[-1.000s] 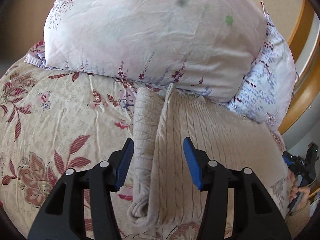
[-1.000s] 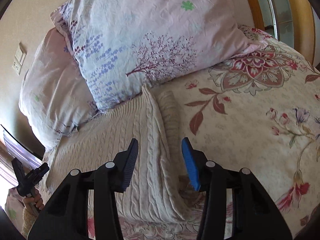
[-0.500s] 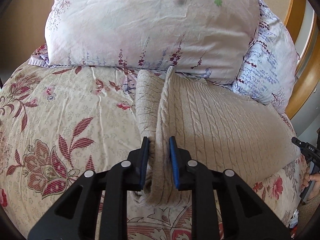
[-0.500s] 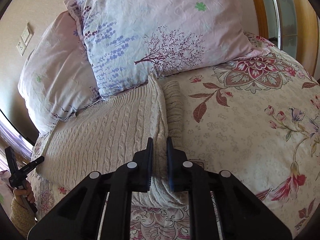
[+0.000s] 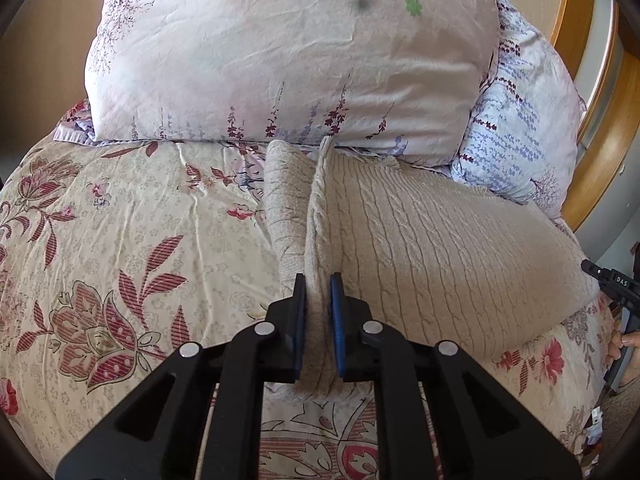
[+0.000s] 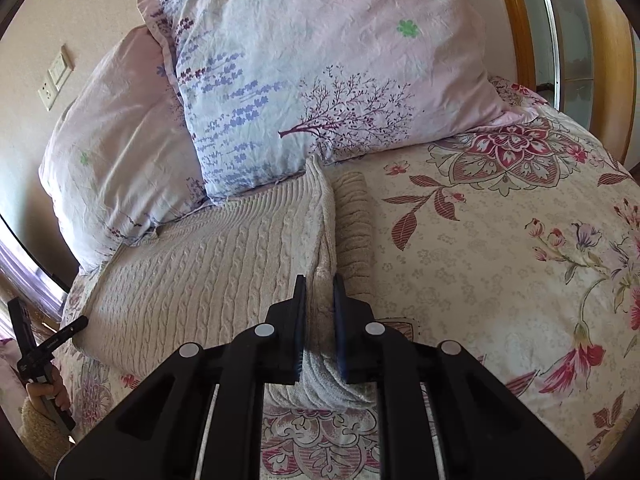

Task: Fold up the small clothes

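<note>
Cream cable-knit sweater [image 5: 432, 248], lying across the floral bedspread [image 5: 120, 248] with its far edge touching the two pillows [image 5: 288, 60]; a sleeve is folded in along each side edge, forming a raised ridge of knit at either end. My left gripper [image 5: 319, 312], jaws narrowed to a pinch, is clamped on the ridge at the near corner on its side; my right gripper [image 6: 319, 312], equally narrow, is clamped on the matching ridge at the opposite near corner, the folded sleeve [image 6: 354, 220] just beside it. Step in hand, as I judge it: both lower corners secured, the lengthwise fold about to begin; the sweater is not yet halved. Next move calls for lifting both corners together and level, carrying them toward the pillows, and laying hem onto shoulders; uneven lift would skew the fold, and heavy knit may slip from so small a bite.
</note>
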{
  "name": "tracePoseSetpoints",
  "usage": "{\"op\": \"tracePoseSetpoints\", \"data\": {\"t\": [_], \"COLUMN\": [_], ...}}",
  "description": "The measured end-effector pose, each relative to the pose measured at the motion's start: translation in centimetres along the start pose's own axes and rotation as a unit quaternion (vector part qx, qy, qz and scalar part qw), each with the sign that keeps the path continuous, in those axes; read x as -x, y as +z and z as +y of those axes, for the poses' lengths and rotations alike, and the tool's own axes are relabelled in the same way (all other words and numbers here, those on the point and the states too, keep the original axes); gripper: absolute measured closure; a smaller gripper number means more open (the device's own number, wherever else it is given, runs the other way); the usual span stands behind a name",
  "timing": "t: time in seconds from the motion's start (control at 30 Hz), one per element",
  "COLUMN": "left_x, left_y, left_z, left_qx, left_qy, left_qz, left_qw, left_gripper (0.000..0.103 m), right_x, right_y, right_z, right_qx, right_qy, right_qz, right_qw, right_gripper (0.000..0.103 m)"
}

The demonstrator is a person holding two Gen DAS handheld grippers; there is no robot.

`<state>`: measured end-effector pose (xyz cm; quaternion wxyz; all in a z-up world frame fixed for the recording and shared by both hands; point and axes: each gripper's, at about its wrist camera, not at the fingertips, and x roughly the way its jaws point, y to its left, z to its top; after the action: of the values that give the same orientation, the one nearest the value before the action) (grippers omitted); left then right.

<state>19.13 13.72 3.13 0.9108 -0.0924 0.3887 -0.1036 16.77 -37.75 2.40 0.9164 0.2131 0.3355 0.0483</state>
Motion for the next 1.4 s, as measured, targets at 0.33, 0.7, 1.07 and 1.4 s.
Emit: {"op": "tracePoseSetpoints", "data": {"t": [0.33, 0.7, 1.07, 1.4], "left_x": [0.0, 0.4, -0.8, -5.2], "left_y": [-2.0, -0.7, 1.7, 1.6], "left_z": [2.5, 1.3, -6.0, -3.1], "left_qx": [0.046, 0.036, -0.063, -0.011], "left_qy": [-0.037, -0.001, -0.023, 0.001], "left_qz": [0.021, 0.021, -0.018, 0.036], "left_qw": [0.9980, 0.9991, 0.9975, 0.9993], "left_gripper": [0.095, 0.056, 0.028, 0.035], "right_x": [-1.3, -1.2, -2.4, -5.3], "right_y": [-1.6, -1.9, 0.0, -0.8], "right_z": [-1.6, -0.7, 4.5, 2.4], "right_qx": [-0.022, -0.004, 0.079, 0.046], "right_qy": [-0.020, -0.052, -0.024, -0.036], "right_qz": [0.038, 0.034, 0.013, 0.046], "right_qw": [0.999, 0.998, 0.996, 0.997], "right_gripper": [0.090, 0.080, 0.052, 0.048]}}
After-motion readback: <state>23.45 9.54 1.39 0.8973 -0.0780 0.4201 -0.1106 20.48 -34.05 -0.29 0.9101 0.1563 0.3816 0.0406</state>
